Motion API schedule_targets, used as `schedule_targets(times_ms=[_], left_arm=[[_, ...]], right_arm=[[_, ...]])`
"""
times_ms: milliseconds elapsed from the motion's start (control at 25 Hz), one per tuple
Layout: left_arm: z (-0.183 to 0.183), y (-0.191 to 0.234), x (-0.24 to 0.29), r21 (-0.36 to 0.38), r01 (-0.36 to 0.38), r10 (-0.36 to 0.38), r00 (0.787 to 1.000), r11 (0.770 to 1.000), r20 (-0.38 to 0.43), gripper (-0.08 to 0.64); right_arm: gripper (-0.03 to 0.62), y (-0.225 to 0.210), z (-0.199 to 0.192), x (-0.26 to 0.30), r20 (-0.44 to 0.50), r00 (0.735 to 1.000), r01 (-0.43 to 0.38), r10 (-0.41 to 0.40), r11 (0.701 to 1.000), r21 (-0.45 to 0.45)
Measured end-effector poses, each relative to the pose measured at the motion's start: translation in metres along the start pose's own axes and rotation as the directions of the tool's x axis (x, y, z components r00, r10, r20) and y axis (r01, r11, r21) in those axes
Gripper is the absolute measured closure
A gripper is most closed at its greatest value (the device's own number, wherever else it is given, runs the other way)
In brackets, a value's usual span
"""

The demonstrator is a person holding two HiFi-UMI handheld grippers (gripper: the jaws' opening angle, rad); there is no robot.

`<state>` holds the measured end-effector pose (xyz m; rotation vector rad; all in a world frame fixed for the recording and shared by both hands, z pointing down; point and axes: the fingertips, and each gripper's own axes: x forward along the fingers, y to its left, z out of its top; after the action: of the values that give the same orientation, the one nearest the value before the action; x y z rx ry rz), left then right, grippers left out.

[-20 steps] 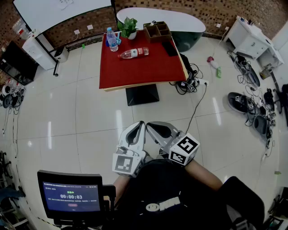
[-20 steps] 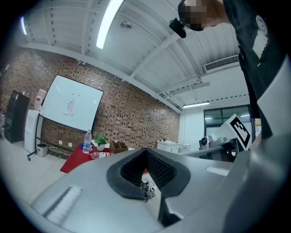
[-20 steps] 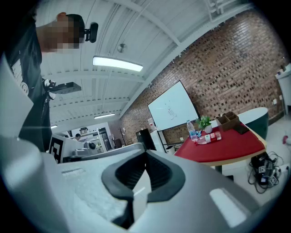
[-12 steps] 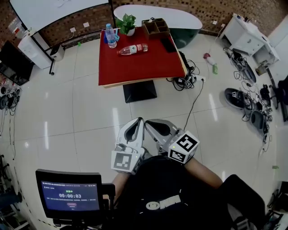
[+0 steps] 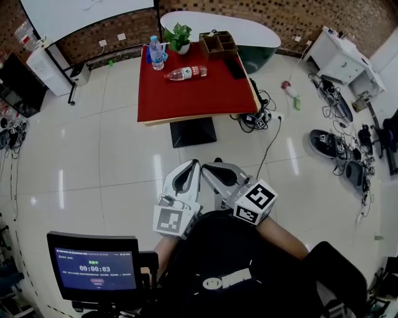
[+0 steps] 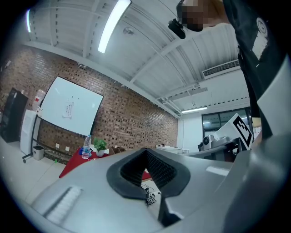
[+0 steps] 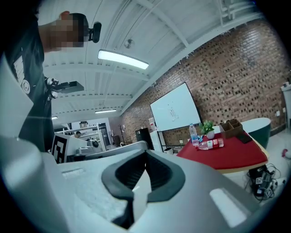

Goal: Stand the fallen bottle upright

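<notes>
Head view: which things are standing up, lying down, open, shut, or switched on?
Red-label bottle, lying on its side on the red table.
Blue-label bottle, standing upright.
Potted plant, upright.
Left hand-held gripper, shut, empty.
Right hand-held gripper, shut, empty.
Screen, switched on.

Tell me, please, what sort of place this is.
Probably an office or lab room: a whiteboard on a brick wall, a red table, and cables strewn over the tiled floor.
</notes>
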<state>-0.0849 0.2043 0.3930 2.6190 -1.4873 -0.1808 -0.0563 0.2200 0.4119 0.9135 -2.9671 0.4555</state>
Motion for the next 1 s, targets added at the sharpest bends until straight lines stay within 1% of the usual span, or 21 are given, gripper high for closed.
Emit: schedule_targets(times_ms=[120,240,320,400,480,680,880,1000], left_arm=[[-0.002,-0.002,0.005,0.032,0.002,-0.002,1.000,0.999,0.006,0.557],[0.004,0.019,0.033,0.050,-0.010,0.011,1.000,0.999,-0.017,0.557],[0.007,0.039,0.064,0.062,-0.022,0.025,0.999,0.998,-0.040,0.557],[0.006,0.055,0.093,0.052,-0.039,0.042,0.997,0.998,-0.057,0.557],[0.006,0.065,0.118,0.038,-0.053,0.056,0.996,0.998,-0.070,0.557],[0.004,0.084,0.189,0.053,-0.078,0.083,0.990,0.996,-0.111,0.557],[0.002,0.086,0.264,0.087,-0.037,0.047,0.991,0.996,-0.123,0.557],[-0.006,0.097,0.308,0.103,-0.061,0.078,0.984,0.993,-0.160,0.557]], right_arm=[[0.588,-0.006,-0.001,-0.001,0.019,1.000,-0.013,0.013,1.000,-0.020],[0.588,-0.030,0.013,0.022,0.025,0.999,-0.031,0.031,0.999,-0.011],[0.588,-0.058,0.024,0.045,0.020,0.999,-0.045,0.044,0.999,0.012],[0.588,-0.086,0.030,0.062,0.013,0.998,-0.057,0.056,0.998,0.030],[0.588,-0.112,0.037,0.075,0.009,0.998,-0.068,0.068,0.997,0.043],[0.588,-0.178,0.060,0.096,0.015,0.995,-0.098,0.097,0.993,0.071],[0.588,-0.254,0.081,0.109,0.031,0.994,-0.105,0.102,0.988,0.117],[0.588,-0.302,0.089,0.119,0.040,0.993,-0.115,0.110,0.983,0.144]])
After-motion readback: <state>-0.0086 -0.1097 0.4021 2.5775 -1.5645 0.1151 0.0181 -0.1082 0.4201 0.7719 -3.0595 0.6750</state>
